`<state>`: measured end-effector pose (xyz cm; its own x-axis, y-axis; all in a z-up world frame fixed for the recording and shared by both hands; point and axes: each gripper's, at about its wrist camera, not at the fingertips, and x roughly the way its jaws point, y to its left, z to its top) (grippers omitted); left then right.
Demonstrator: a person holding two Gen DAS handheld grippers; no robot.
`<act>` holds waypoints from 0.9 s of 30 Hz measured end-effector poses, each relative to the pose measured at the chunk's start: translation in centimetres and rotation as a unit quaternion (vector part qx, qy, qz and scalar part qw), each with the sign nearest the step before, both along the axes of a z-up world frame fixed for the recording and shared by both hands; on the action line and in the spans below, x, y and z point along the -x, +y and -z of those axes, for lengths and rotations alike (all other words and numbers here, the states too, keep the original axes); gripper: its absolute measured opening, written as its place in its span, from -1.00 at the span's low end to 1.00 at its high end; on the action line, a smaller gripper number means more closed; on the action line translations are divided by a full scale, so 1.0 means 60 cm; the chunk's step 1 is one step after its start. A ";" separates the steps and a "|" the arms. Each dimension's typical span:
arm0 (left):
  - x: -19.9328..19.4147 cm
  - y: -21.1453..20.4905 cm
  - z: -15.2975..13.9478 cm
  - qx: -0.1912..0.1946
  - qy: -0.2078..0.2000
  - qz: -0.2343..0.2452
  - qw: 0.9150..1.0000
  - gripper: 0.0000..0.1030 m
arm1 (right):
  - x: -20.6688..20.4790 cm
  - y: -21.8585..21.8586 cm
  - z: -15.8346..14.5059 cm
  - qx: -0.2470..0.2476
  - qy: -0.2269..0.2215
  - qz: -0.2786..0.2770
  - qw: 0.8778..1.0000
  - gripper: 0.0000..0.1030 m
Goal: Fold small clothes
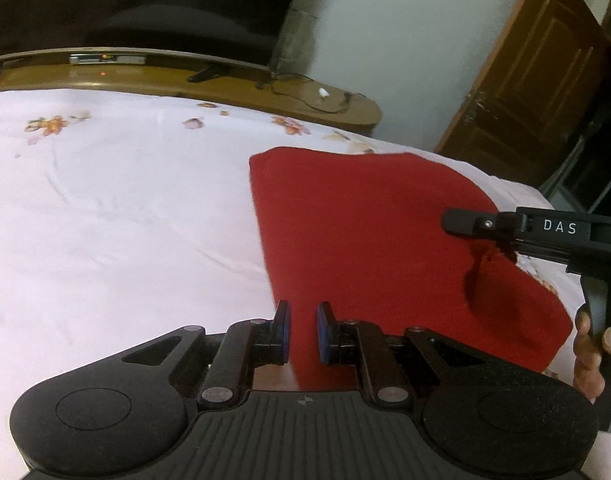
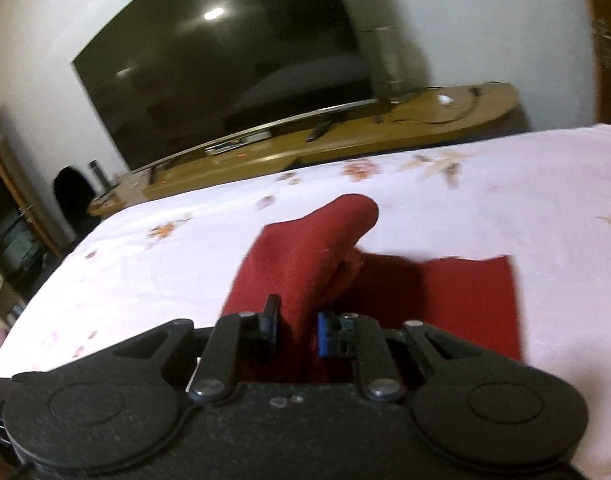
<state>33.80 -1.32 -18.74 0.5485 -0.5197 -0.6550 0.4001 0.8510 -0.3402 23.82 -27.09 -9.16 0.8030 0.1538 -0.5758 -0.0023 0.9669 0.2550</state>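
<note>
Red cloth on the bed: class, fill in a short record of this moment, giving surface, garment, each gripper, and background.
surface: bed sheet, white with floral print
garment: red cloth, partly lifted off the sheet
left gripper: shut on the cloth's near edge
right gripper: shut on a raised fold of the cloth
background: television on a wooden cabinet

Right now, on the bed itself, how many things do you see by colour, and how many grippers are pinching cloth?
Red: 1, the red garment, partly lifted off the floral bedsheet.
Black grippers pinching it: 2, the left gripper and the right gripper, each with a fold of cloth between its pads.
Other clothes on the sheet: 0 in view.
Total: 3.
</note>
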 end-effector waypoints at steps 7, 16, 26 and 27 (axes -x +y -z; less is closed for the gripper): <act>0.000 -0.055 -0.002 -0.001 0.006 0.027 1.000 -0.77 | 0.023 -0.076 0.018 0.008 0.013 0.044 0.999 -0.66; -0.011 -0.087 0.013 -0.014 0.011 0.038 0.999 -0.77 | 0.033 -0.129 0.095 -0.011 0.069 0.085 0.994 -0.51; -0.009 -0.117 -0.005 -0.020 -0.007 0.057 0.998 -0.77 | 0.096 -0.108 0.010 0.005 -0.004 0.087 0.996 -0.30; -0.008 -0.123 -0.003 -0.023 -0.007 0.060 0.998 -0.77 | 0.100 -0.093 0.002 0.009 -0.008 0.073 0.997 -0.33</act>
